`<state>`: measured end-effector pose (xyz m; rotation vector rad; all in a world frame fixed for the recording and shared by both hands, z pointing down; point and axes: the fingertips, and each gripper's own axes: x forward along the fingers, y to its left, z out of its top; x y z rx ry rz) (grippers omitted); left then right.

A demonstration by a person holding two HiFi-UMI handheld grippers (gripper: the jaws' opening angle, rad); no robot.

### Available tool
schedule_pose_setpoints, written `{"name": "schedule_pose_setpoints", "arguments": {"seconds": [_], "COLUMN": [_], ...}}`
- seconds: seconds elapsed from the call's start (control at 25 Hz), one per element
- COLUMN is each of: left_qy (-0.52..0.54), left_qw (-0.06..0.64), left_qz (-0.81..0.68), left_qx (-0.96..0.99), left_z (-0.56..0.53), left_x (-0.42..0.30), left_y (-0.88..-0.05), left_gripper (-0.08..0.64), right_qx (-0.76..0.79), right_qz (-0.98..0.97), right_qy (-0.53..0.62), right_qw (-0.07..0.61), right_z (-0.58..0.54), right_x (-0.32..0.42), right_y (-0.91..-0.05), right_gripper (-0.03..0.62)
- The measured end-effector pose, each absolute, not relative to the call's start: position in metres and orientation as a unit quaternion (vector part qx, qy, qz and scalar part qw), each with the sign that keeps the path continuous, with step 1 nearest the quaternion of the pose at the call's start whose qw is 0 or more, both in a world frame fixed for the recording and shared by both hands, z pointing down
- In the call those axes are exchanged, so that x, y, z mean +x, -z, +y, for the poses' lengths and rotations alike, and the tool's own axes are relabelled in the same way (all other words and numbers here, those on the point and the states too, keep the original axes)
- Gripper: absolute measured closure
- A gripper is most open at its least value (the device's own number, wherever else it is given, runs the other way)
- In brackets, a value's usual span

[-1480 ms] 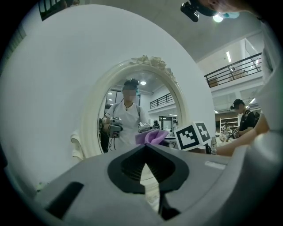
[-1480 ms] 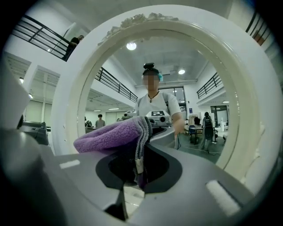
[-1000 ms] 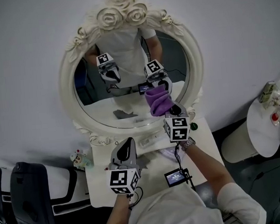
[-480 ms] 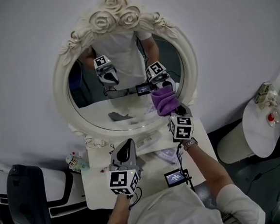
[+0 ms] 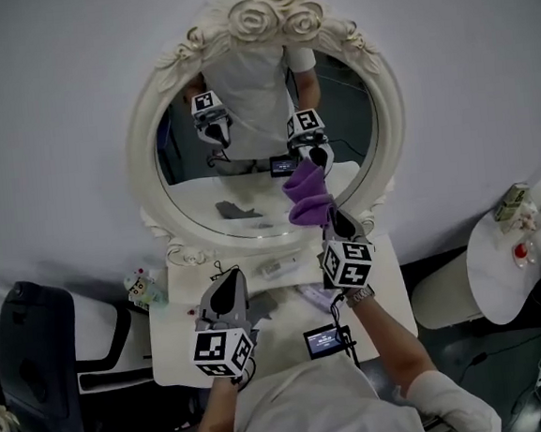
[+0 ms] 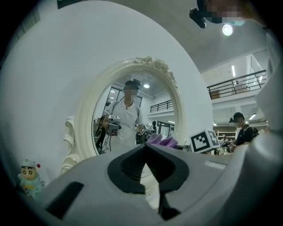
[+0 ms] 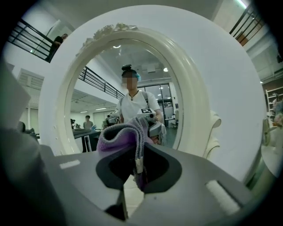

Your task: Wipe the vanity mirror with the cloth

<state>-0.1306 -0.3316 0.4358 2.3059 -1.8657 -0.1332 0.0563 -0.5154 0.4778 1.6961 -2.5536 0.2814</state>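
Right gripper (image 5: 333, 220) jaws clamped on purple cloth (image 5: 307, 198), bunched at frame centre, seemingly pressed to lower-right glass of vanity mirror (image 5: 240, 189). Left gripper (image 5: 229, 278) jaws closed, empty, lower left. Cloth soft, light, floppy: hold bunched fold. Glass fragile: light pressure.

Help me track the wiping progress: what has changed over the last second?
The right gripper swept the purple cloth over the lower right of the vanity mirror, out toward its frame, then back toward the middle. Nothing was picked up or released. Unchanged: the right gripper stays shut on the cloth; the left gripper stays shut and empty, low in front of the mirror.
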Motion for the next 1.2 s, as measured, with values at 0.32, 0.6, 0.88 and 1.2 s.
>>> {"name": "schedule_pose_setpoints", "arguments": {"seconds": [0.32,0.6,0.88,1.2], "left_qy": [0.034,0.018,-0.001,-0.017], "left_qw": [0.087,0.091,0.094,0.107], "left_qz": [-0.645,-0.681,-0.721,-0.742], "left_qx": [0.758,0.726,0.687,0.662], "left_z": [-0.307,-0.282,-0.257,-0.242], "left_x": [-0.146,-0.167,-0.193,-0.208], "left_y": [-0.451,-0.460,-0.468,-0.478], "left_gripper": [0.557,0.555,0.557,0.555], "right_qx": [0.458,0.399,0.397,0.430], "right_qz": [-0.883,-0.907,-0.905,-0.896], "right_qy": [-0.086,-0.098,-0.130,-0.097], "right_qw": [0.064,0.088,0.077,0.063], "right_z": [-0.484,-0.475,-0.479,-0.488], "right_x": [-0.039,-0.114,-0.165,-0.168], "right_y": [-0.506,-0.531,-0.552,-0.557], "right_gripper": [0.546,0.546,0.548,0.548]}}
